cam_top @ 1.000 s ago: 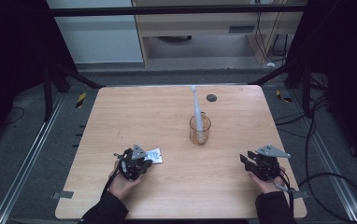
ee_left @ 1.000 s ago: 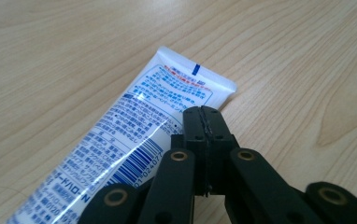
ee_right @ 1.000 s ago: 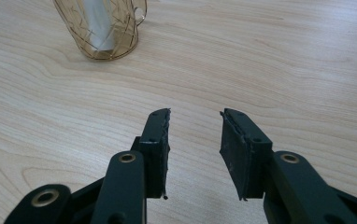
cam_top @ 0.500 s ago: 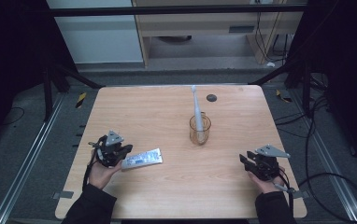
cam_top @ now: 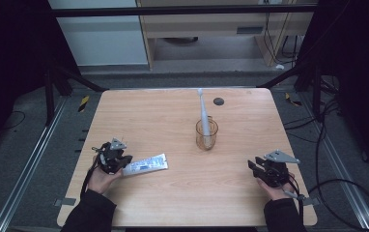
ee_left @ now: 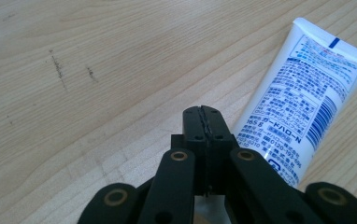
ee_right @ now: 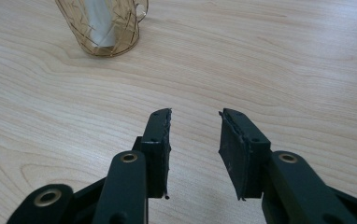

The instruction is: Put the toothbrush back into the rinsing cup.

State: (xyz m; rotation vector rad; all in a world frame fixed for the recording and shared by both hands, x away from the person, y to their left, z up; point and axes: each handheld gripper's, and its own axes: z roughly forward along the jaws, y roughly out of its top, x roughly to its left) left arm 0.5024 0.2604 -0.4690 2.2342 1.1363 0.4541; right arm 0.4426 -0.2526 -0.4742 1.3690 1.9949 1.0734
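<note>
A white toothpaste tube with blue print lies flat on the wooden table, near the front left. My left gripper rests just left of the tube, jaws shut with nothing between them, beside the tube's lower end. A clear amber glass mug stands at mid-table with a white electric toothbrush upright in it. My right gripper sits open above bare wood at the front right, well away from the mug.
A small dark round disc lies near the table's far edge. Metal rails, cables and dark frame legs surround the table on the floor. A pale cabinet stands behind.
My left gripper drew left away from mid-table, leaving the toothpaste tube lying on the wood, then edged right again to the tube's end. The right gripper stayed put.
</note>
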